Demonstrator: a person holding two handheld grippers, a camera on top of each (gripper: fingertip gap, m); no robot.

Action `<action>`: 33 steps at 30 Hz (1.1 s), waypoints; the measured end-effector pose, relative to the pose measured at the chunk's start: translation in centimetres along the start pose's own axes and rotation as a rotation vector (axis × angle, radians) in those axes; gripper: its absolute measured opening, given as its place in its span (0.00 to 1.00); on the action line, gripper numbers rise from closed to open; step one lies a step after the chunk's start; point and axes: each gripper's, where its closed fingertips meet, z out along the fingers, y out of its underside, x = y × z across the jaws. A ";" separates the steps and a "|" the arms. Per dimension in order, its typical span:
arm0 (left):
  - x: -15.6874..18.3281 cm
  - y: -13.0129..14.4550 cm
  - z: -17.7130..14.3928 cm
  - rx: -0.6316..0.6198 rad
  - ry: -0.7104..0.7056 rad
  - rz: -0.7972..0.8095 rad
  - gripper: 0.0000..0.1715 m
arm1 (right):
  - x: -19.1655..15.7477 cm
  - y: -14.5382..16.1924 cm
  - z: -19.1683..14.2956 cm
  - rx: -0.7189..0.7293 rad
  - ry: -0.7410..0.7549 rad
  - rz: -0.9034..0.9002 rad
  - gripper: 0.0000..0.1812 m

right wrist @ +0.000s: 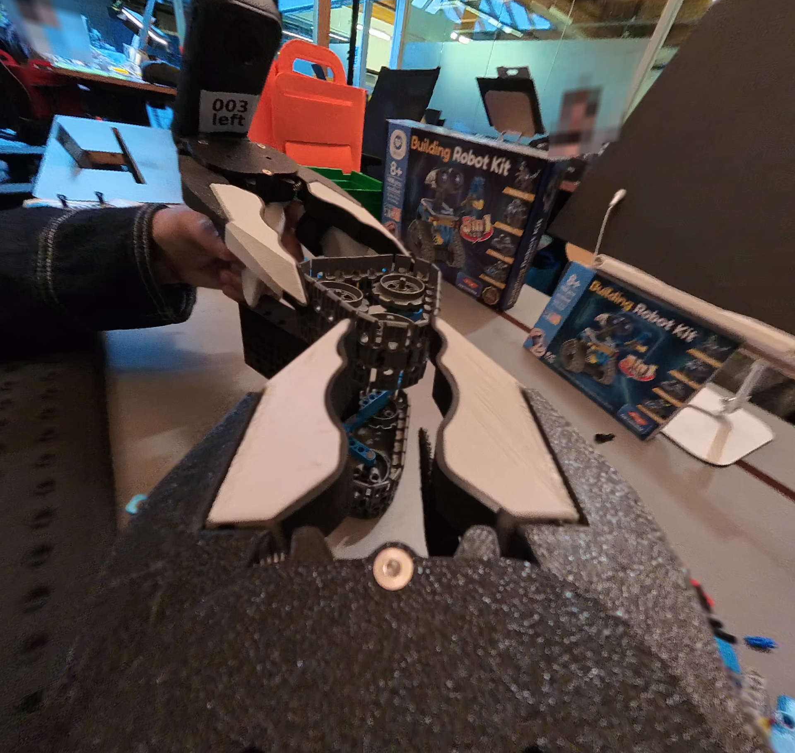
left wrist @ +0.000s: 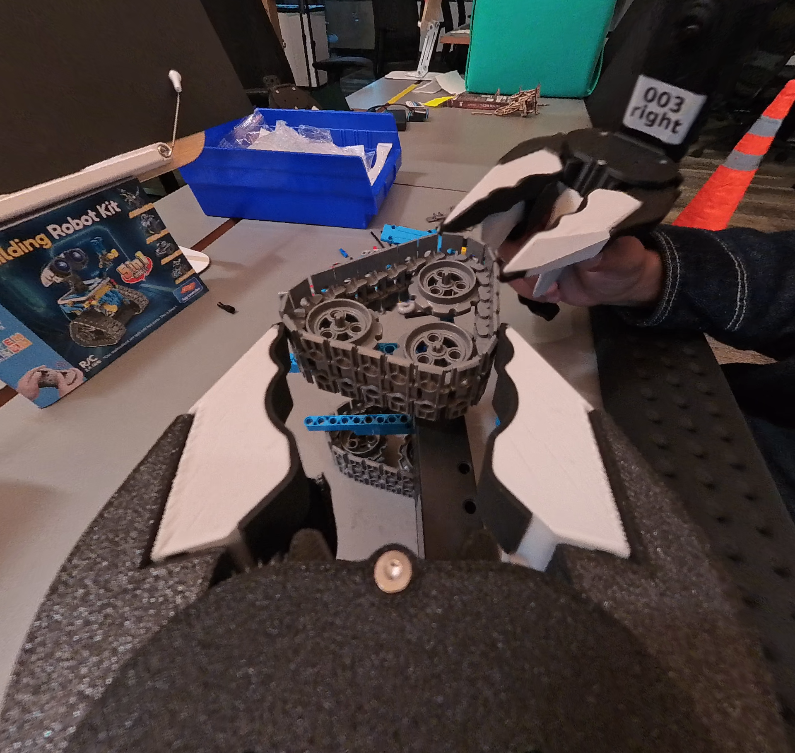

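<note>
**Two handheld grippers clamp one grey tracked-wheel assembly above the table edge.**

Nearest in the left wrist view, the left gripper (left wrist: 389,345) has its white-faced, black-padded fingers (left wrist: 241,422) closed on the grey plastic tracked-wheel assembly with three spoked wheels and blue beams (left wrist: 387,332), gripping its lower flanks, apparently to steady it. The right gripper (right wrist: 389,336) clasps the same assembly from the opposite end, pinching the tread corner; a second tread loop (right wrist: 378,453) hangs below between its fingers. The assembly is held up off the pale grey table (left wrist: 86,453), near the black perforated board (left wrist: 671,431) at the table's edge. There is open tabletop to the left gripper's left. Farther off stand the dark blue cardboard kit box (left wrist: 86,285) and, beyond it, the blue plastic bin of clear bags (left wrist: 292,173); an orange traffic cone (left wrist: 744,160) stands off the table.
</note>
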 end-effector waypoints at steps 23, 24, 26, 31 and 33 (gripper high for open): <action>4.2 -0.5 0.8 -0.165 0.090 0.293 0.01 | -2.4 1.3 1.7 -0.483 -0.494 -0.177 0.02; 4.4 -0.4 0.8 -0.156 0.090 0.313 0.01 | -2.4 1.3 1.6 -0.474 -0.508 -0.147 0.02; 4.7 -0.4 0.8 -0.142 0.104 0.310 0.01 | -2.5 1.3 1.5 -0.446 -0.548 -0.032 0.02; 4.6 -0.4 0.8 -0.123 0.125 0.298 0.00 | -2.5 1.3 1.4 -0.407 -0.615 0.164 0.01; 4.5 -0.5 0.8 -0.124 0.125 0.270 0.01 | -2.6 1.2 1.4 -0.396 -0.613 0.141 0.01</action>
